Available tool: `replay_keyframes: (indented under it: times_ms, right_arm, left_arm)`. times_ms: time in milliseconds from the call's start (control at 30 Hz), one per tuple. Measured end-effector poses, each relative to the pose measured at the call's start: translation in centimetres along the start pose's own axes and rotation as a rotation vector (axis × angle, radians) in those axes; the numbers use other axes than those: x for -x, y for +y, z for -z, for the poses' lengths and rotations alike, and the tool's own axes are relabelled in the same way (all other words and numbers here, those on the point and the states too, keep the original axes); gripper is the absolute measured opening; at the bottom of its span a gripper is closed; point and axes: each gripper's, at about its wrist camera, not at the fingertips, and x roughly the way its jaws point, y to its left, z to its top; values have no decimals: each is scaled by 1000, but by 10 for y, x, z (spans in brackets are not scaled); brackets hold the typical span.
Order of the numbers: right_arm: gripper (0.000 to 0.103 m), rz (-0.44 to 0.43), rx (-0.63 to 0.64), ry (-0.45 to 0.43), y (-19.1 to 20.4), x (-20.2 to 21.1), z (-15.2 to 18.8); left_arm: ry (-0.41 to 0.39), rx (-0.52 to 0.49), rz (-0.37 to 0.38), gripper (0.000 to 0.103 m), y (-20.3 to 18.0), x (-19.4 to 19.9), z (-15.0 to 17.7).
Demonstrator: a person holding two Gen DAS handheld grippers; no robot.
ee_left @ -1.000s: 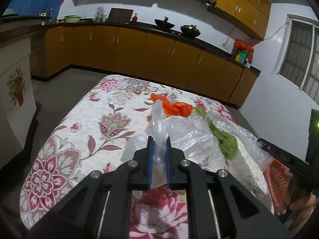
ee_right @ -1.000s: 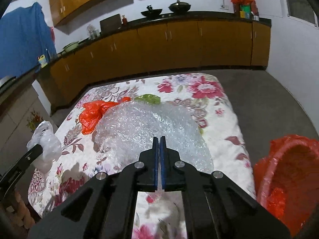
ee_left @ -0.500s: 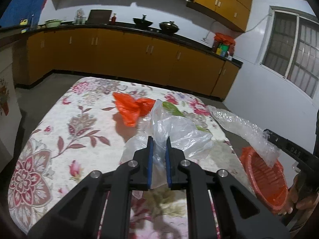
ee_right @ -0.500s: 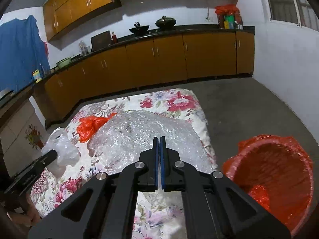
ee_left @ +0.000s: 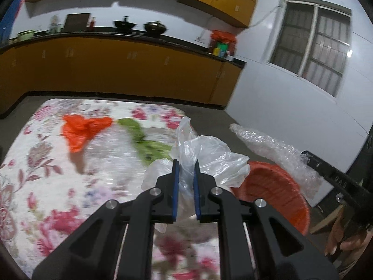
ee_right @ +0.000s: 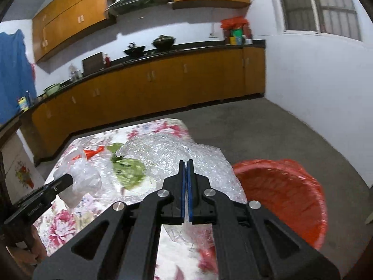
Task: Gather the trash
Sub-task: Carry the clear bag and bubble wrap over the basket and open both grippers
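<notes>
Carrying clear plastic bag [ee_left: 205,161] in left gripper [ee_left: 185,186], bubble wrap [ee_right: 167,156] pinched in right gripper [ee_right: 186,186]; the wide wrap may snag the red basket [ee_right: 289,186] rim and spill outside it.

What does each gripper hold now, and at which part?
The left gripper pinches the clear plastic bag at its bunched middle. The right gripper grips the bubble wrap by its near edge.

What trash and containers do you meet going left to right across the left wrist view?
Crumpled orange plastic bag → green leafy scrap → clear thin plastic bag pinched in the left claw → red plastic basket → bubble wrap sheet held by the right claw.
</notes>
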Motion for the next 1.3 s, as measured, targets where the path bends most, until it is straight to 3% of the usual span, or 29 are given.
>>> replay_keyframes:
  times_ms: [233,533,833,933,1000,1100,1167,1300]
  right_arm:
    - [2,94,-56,1,-44,15,13]
    - [2,150,-128,0,-81,18,18]
    - [2,152,-190,16,-105,12,25]
    - [3,134,-191,33,-111,8,29]
    - [3,128,-196,44,-114,5,31]
    - [12,125,-210,58,-119,2,34]
    - [36,128,-220,55,-123,4,35]
    - [39,147,-202,41,-120,10,34]
  left_arm:
    - [45,-65,108,12,-59,-25,7]
    - [120,-141,207,12,-119,-60,23]
    - [188,-173,262,12,-153,-93,38]
    - [218,-182,274,15,-159,-105,43]
    - [235,-185,274,23,-161,-111,48]
    - [257,-184,265,32,-159,-117,55]
    - [269,-178,257,35,-153,-120,58]
    - [272,-173,230,37,-144,-118,60]
